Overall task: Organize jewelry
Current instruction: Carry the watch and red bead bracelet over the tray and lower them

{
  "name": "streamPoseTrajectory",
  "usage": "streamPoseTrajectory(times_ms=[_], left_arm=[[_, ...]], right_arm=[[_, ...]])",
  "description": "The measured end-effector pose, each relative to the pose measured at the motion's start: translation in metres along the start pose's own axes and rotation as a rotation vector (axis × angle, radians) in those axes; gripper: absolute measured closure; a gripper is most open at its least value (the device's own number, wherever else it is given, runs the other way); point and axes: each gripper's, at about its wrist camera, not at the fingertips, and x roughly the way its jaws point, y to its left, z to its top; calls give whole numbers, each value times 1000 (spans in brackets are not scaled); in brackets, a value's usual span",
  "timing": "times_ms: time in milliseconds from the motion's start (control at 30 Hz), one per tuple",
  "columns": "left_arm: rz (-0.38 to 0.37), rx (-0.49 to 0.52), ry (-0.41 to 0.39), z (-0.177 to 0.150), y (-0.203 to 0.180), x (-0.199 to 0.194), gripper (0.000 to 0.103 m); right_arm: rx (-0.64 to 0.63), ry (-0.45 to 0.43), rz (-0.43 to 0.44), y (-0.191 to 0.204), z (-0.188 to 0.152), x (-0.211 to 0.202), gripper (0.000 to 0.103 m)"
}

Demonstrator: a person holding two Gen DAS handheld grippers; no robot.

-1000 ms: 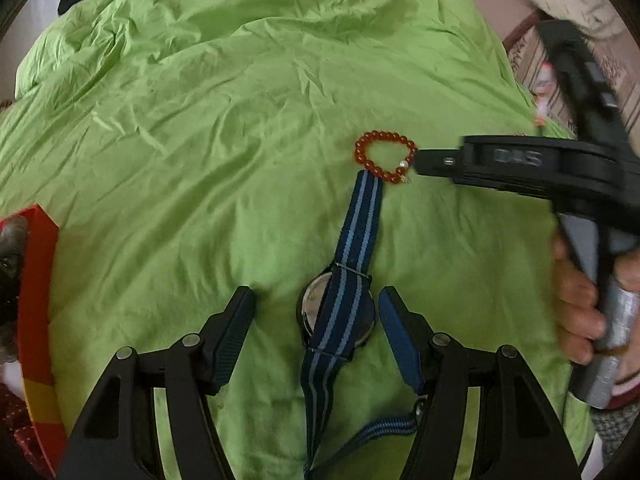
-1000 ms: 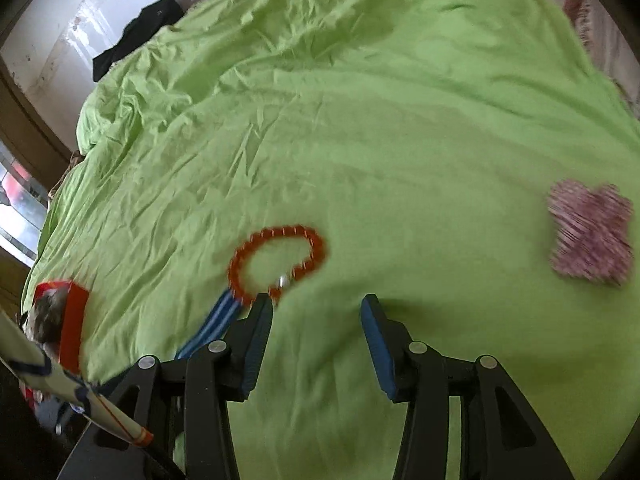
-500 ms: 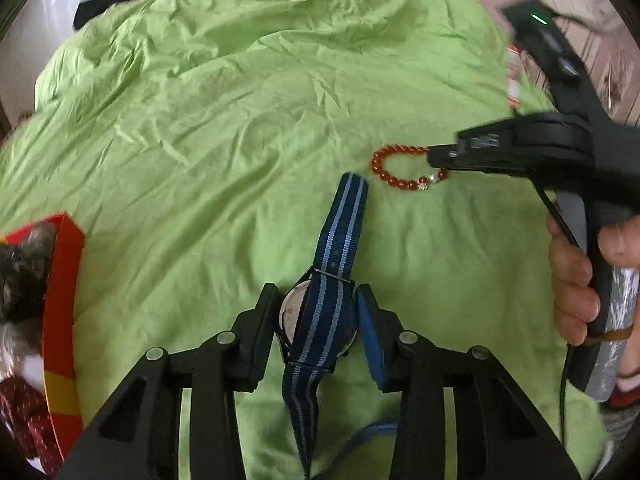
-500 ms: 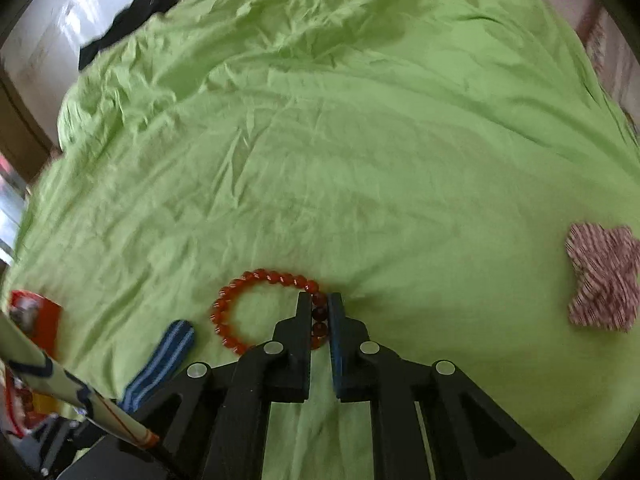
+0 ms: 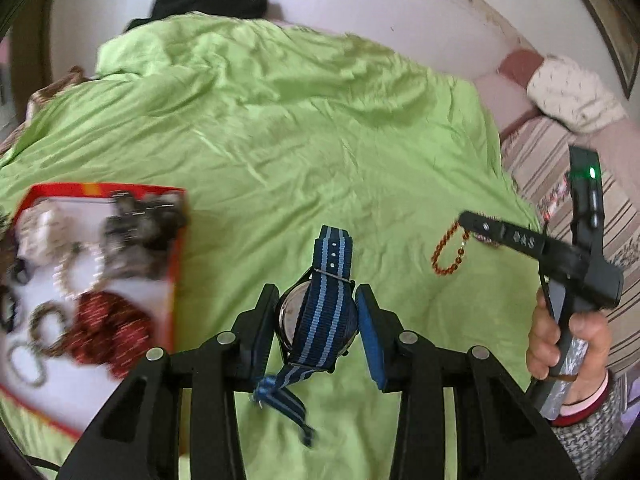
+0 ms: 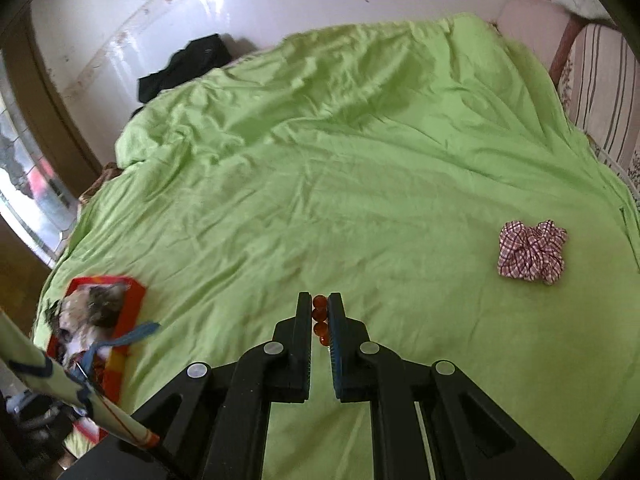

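Observation:
My left gripper [image 5: 316, 314] is shut on a watch [image 5: 318, 320] with a blue striped strap and holds it above the green bedspread; the strap ends hang free. My right gripper [image 6: 320, 308] is shut on an orange bead bracelet [image 6: 320, 320]. In the left wrist view the bracelet [image 5: 448, 252] dangles from the right gripper [image 5: 466, 220] above the bed. A red-rimmed box [image 5: 176, 240] of jewelry and hair ties lies at the left; it also shows in the right wrist view [image 6: 132, 300].
A red checked scrunchie [image 6: 530, 252] lies on the green bedspread [image 6: 340, 160] at the right. Dark clothing [image 6: 188, 64] lies at the far edge by the wall. Striped bedding [image 5: 552, 168] and a pillow [image 5: 572, 92] are at the right.
Both grippers have lifted off the bed, the left with the watch, the right with the bracelet. The box has come further into the left wrist view.

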Motion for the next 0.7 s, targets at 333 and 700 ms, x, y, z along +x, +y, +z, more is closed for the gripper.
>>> streamPoseTrajectory(times_ms=[333, 700], left_arm=[[86, -105, -110, -8, 75, -98, 65], [181, -244, -129, -35, 161, -108, 65]], right_arm=[[-127, -25, 132, 92, -18, -46, 95], [-254, 75, 359, 217, -55, -42, 95]])
